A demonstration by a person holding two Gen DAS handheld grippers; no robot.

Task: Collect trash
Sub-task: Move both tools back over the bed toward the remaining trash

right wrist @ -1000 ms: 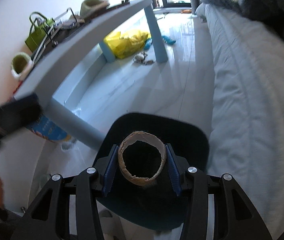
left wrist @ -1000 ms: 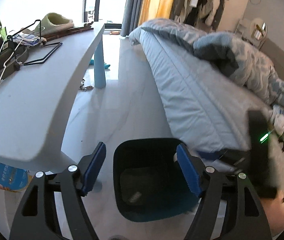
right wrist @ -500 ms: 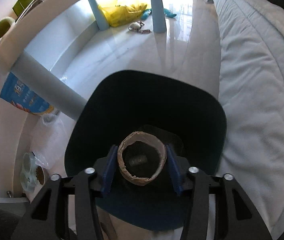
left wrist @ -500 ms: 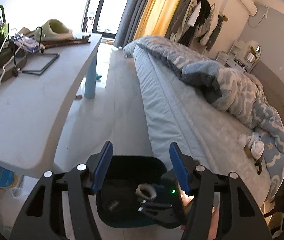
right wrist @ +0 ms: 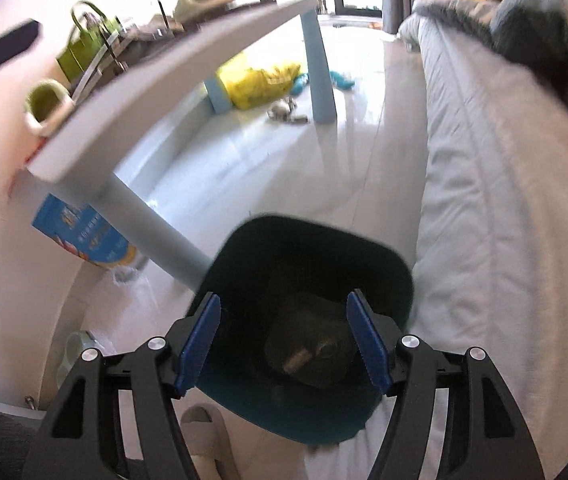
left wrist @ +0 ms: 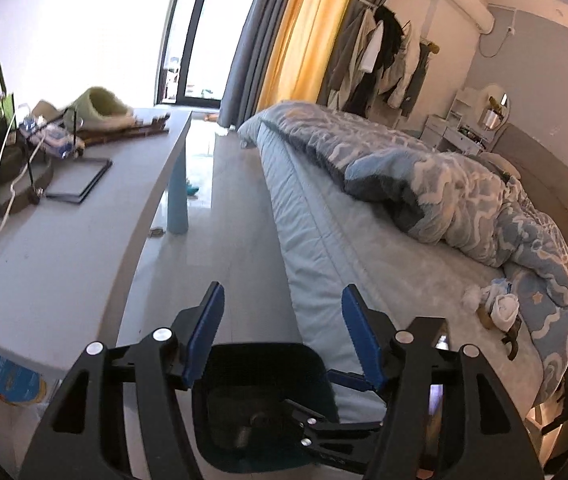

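Both grippers tilt down over the dark trash bin, which stands on the pale floor between the bed and the near leg of the grey table. The right gripper hangs right above the bin's mouth, its 2 blue pads standing apart with nothing between them; its jaws have just been opening further. The cardboard tube it carried half a second ago no longer sits between the pads, and a brownish tube-like piece of trash lies on the bin's dark bottom, blurred and hard to make out.

The left gripper points over the bin from the side away from the bed, looking along the room. Its jaws have just opened a little and hold nothing; the floor shows between the blue pads. In that view the right gripper's black frame reaches in above the bin from the bed side, hiding part of its inside.

The right wrist view is smeared by motion, so the things on the table beyond the bin are unclear, and the bin's near rim is cut off behind the gripper frame
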